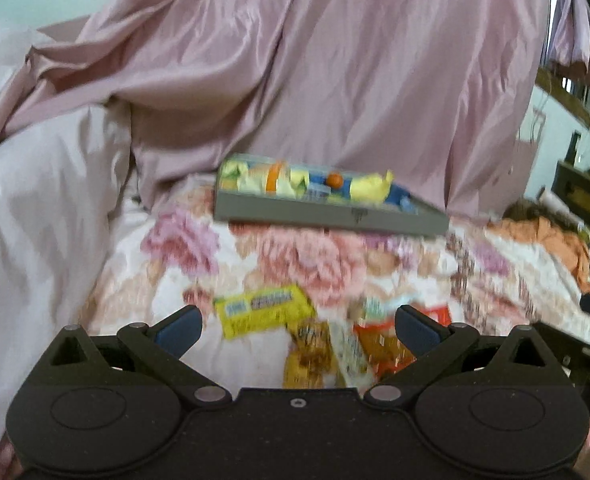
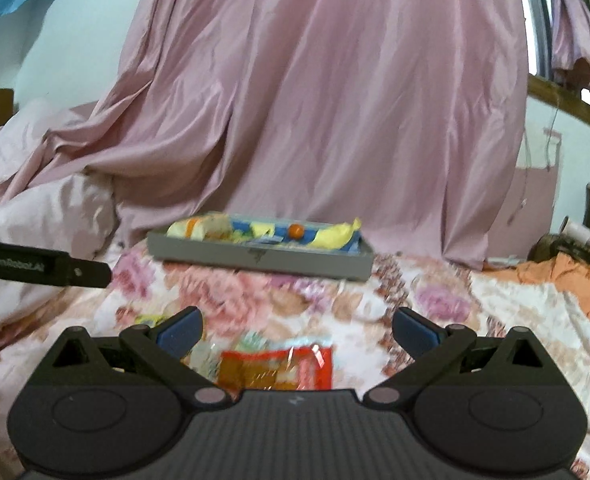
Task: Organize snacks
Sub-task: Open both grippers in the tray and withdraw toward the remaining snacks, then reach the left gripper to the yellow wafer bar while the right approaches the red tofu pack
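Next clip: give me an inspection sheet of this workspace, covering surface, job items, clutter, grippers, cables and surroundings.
Surface: bed with a floral pink-and-white bedspread, rumpled.
Job's things: shallow grey rectangular tray at the far side, already holding yellow, blue and orange packets; loose on the bedspread nearer the cameras are a yellow rectangular snack packet, a brown-and-yellow wrapped snack and a red-and-orange foil snack packet.
Clutter: crumpled orange cloth at the right.
Grippers: left hand-held gripper open, empty; right hand-held gripper open, empty, above the red packet.
Cables: nothing seen.
Surroundings: pink satin curtain behind the tray, pale pink duvet at the left.
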The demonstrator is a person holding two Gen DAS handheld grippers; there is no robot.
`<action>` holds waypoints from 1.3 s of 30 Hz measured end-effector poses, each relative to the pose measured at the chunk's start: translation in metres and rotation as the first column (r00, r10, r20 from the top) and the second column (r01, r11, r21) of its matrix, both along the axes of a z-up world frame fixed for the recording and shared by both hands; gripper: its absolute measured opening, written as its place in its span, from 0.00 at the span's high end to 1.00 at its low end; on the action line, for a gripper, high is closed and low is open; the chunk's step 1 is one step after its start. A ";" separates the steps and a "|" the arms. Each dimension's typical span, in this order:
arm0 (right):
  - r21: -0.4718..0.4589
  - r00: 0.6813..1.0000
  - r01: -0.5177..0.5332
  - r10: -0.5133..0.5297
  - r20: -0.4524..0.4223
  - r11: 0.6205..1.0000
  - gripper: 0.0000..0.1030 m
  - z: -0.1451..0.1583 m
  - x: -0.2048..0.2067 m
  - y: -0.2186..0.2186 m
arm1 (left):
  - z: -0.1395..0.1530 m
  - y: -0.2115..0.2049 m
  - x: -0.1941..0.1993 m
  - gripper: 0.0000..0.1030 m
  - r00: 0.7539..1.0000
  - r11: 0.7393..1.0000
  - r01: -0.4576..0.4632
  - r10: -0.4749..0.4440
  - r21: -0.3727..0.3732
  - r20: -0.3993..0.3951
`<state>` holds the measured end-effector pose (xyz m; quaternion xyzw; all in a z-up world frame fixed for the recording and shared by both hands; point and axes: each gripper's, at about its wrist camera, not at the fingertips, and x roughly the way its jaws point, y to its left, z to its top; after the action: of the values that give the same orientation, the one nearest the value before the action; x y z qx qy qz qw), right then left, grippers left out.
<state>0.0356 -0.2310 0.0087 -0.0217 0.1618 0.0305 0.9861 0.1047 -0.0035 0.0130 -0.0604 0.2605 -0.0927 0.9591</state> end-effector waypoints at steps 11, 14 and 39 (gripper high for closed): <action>-0.066 0.987 -0.048 0.037 -0.154 0.997 0.00 -0.014 0.003 0.018 | -0.018 0.000 -0.004 0.01 0.992 0.998 0.007 0.000 0.055 -0.125; -0.089 0.980 -0.061 0.042 -0.195 0.994 0.00 -0.019 0.007 0.022 | -0.021 0.000 -0.002 0.01 0.988 0.998 0.009 0.002 0.067 -0.157; 0.032 0.844 -0.090 0.094 -0.528 0.995 0.00 -0.049 0.069 0.004 | -0.022 0.020 0.078 0.01 0.978 0.965 0.150 -0.112 0.216 -0.178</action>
<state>0.1049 -0.2267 -0.0401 -0.0174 0.4254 0.0830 0.9010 0.1827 0.0163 -0.0090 0.0600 0.3509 -0.1202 0.9267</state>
